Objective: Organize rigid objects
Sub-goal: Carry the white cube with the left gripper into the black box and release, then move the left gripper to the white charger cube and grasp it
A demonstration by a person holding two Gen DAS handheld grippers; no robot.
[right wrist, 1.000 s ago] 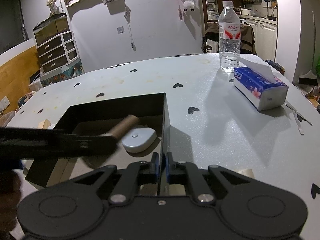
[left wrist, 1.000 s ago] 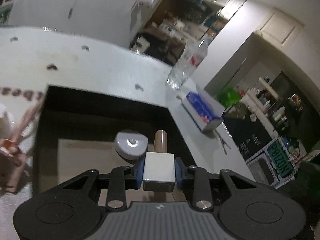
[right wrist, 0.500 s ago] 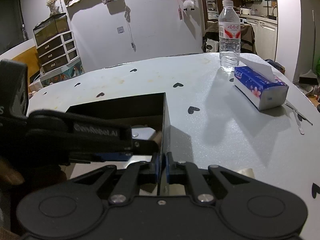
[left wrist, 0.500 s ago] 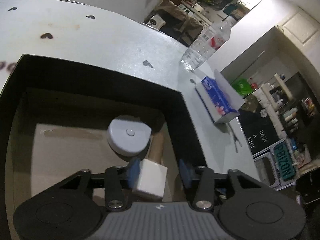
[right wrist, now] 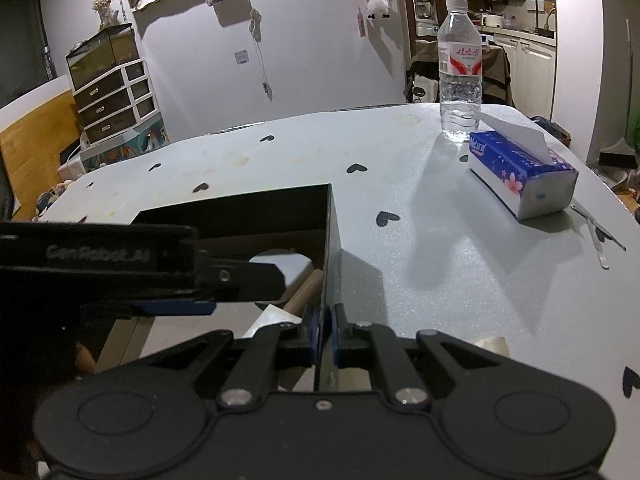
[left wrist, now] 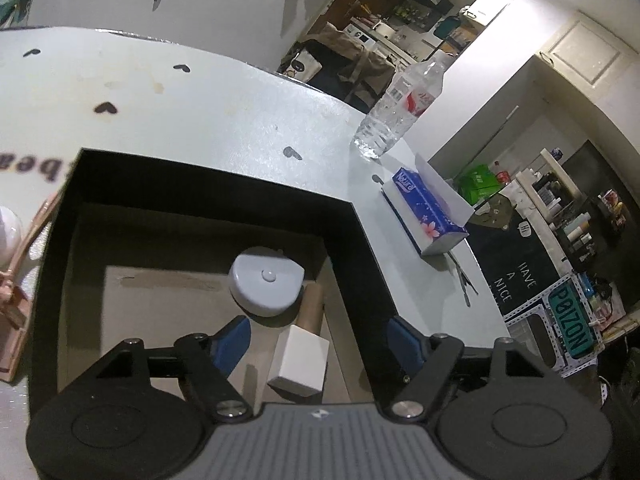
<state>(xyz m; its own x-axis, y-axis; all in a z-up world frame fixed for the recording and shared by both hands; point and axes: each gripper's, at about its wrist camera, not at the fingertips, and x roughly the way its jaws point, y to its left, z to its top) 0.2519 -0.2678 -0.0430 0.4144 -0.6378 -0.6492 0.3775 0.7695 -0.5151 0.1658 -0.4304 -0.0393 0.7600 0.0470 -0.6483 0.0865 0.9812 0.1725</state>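
A: What does the left wrist view show?

B: A pale table (left wrist: 224, 112) dotted with dark hearts, and a dim kitchen at two o'clock. At centre sits a black box (left wrist: 356, 240) with a cardboard floor. Inside, at about twelve o'clock from the left gripper (left wrist: 320, 340), lies a white round case (left wrist: 266, 282), with a brown cardboard tube (left wrist: 311, 310) touching its right side.

A: And the gripper itself?

B: Its jaws have just been opening and now stand released, well apart. A white block (left wrist: 302, 362) lies loose on the box floor between them, touching neither pad, against the near end of the tube. Beyond the box, at one o'clock, stand a water bottle (left wrist: 394, 114) and a blue tissue pack (left wrist: 430, 210).

A: The right wrist view?

B: A white wall with hanging things and a drawer unit at ten o'clock. The right gripper (right wrist: 325, 334) is clenched on the right-hand wall of the black box (right wrist: 330, 248), one pad on each side. The left gripper (right wrist: 224, 276) reaches in from nine o'clock over the box, hiding part of the white round case (right wrist: 298, 266). The tube (right wrist: 304, 294) pokes out beside the wall. The bottle (right wrist: 460, 76) and tissue pack (right wrist: 524, 178) sit at one o'clock.
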